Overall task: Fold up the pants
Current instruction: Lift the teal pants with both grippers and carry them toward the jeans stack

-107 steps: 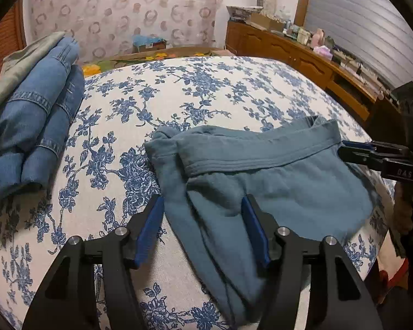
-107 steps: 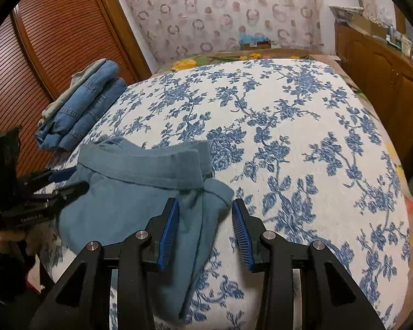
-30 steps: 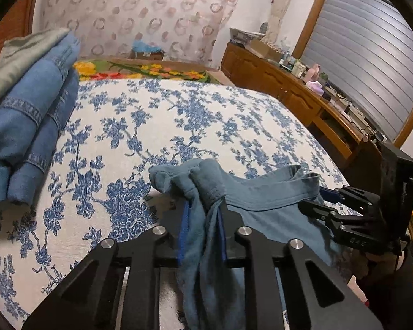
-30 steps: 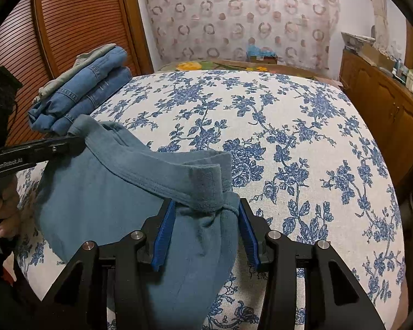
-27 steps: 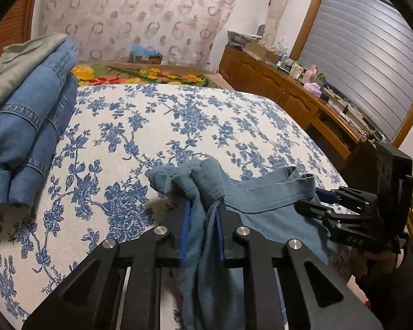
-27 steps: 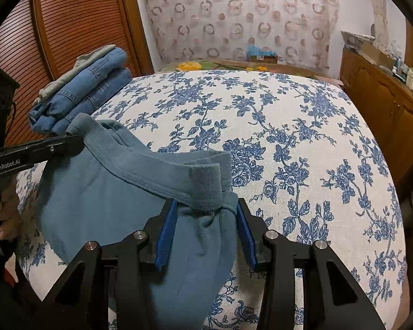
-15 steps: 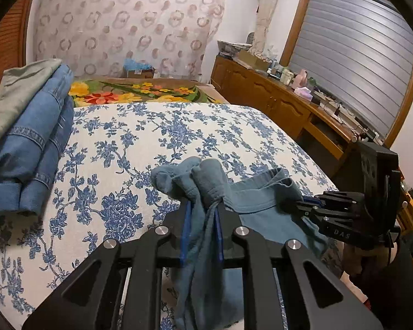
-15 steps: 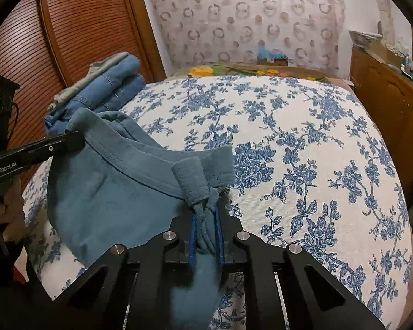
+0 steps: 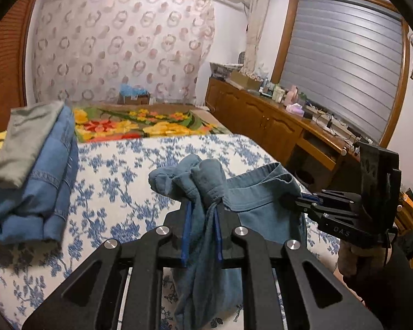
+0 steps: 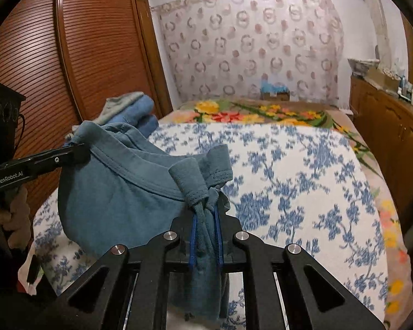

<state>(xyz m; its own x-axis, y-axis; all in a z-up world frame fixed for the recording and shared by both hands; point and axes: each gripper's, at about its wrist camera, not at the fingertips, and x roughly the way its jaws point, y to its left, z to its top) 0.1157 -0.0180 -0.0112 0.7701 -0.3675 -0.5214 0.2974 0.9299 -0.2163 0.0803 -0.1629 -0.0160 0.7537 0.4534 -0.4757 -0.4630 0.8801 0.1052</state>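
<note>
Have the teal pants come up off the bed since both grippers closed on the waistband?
Yes. The teal pants now hang bunched above the floral bedspread, pinched at the waistband by the left gripper and the right gripper.

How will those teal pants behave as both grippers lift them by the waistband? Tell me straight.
Probably very floppy: the teal pants sag in a pouch between the left gripper and right gripper, and the legs hang limp below. Likely light, since small bunched pinches carry them. Probably not slippery; the soft knit sits gathered between the blue pads.
</note>
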